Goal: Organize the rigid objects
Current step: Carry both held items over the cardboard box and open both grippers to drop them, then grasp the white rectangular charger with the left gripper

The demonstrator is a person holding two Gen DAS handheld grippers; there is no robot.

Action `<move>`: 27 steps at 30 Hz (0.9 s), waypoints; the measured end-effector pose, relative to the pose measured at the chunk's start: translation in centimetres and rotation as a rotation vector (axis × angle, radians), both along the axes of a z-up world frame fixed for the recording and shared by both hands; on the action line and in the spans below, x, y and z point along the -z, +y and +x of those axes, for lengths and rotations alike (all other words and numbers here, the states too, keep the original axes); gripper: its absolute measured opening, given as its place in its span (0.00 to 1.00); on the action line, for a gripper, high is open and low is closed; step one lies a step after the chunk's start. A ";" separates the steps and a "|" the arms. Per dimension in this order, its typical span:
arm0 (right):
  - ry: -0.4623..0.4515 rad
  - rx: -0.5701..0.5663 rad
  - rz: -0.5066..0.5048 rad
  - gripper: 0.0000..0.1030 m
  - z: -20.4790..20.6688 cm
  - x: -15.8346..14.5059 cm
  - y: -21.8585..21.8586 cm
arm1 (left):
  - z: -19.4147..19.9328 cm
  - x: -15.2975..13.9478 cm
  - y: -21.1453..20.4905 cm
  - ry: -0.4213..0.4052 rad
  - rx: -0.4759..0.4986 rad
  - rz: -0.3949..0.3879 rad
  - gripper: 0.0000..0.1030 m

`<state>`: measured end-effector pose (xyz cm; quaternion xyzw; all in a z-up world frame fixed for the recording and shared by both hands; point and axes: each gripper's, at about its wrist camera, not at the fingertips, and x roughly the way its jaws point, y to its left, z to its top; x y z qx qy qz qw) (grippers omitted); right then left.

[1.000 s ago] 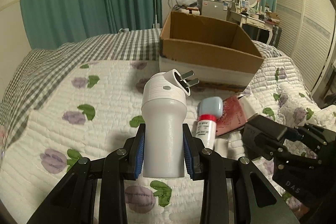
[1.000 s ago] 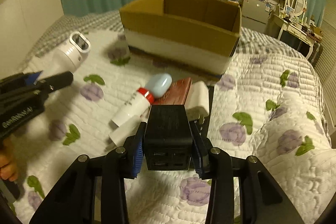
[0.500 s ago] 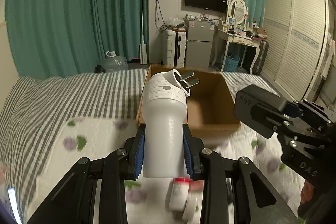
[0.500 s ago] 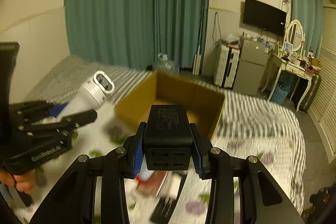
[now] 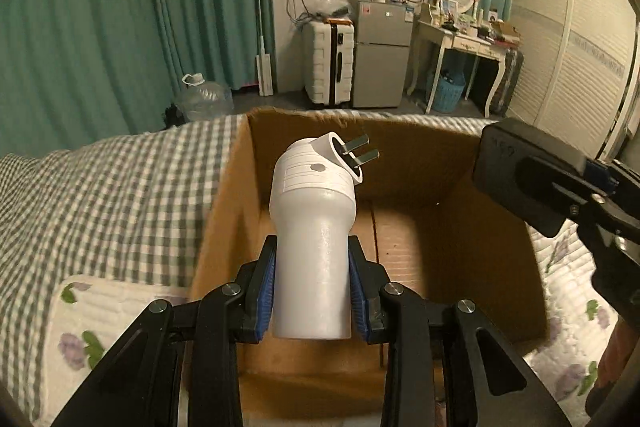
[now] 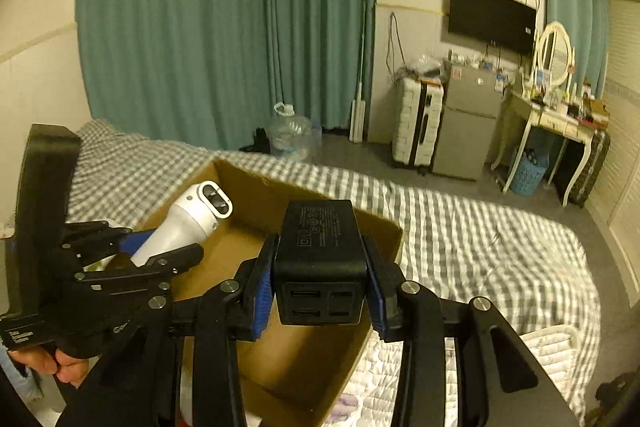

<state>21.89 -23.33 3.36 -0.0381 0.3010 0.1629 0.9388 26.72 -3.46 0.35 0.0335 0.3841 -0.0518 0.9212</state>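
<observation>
My left gripper (image 5: pixel 312 291) is shut on a white cylindrical plug adapter (image 5: pixel 314 227) with two metal prongs at its tip, held over the open cardboard box (image 5: pixel 460 247). My right gripper (image 6: pixel 320 295) is shut on a black multi-port charger block (image 6: pixel 320 259), held above the same box (image 6: pixel 304 359). The charger also shows at the right of the left wrist view (image 5: pixel 520 167). The white adapter shows at the left of the right wrist view (image 6: pixel 188 223). The box's floor looks bare.
The box sits on a bed with a checked blanket (image 5: pixel 100 195) and a flowered quilt (image 5: pixel 80 339). Beyond the bed stand teal curtains (image 5: pixel 120 19), a water jug (image 5: pixel 204 99), a suitcase (image 5: pixel 328 63), a small fridge (image 5: pixel 380 55) and a dressing table (image 5: pixel 468 39).
Both grippers rose from the quilt and moved forward over the box, each keeping its object. The bottle and other items on the quilt have dropped out of view.
</observation>
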 end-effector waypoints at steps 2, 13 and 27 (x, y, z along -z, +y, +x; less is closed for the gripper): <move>0.029 -0.010 -0.010 0.37 0.9 1.2 0.0 | 0.3 0.6 -0.2 -0.007 -0.014 0.024 0.57; -0.016 0.021 0.005 0.63 -1.3 0.0 -0.8 | -2.5 -1.2 0.3 -0.052 0.020 0.012 0.58; -0.068 0.113 -0.014 0.75 -15.7 -2.3 -3.7 | -14.5 -6.3 3.1 -0.143 -0.029 0.032 0.60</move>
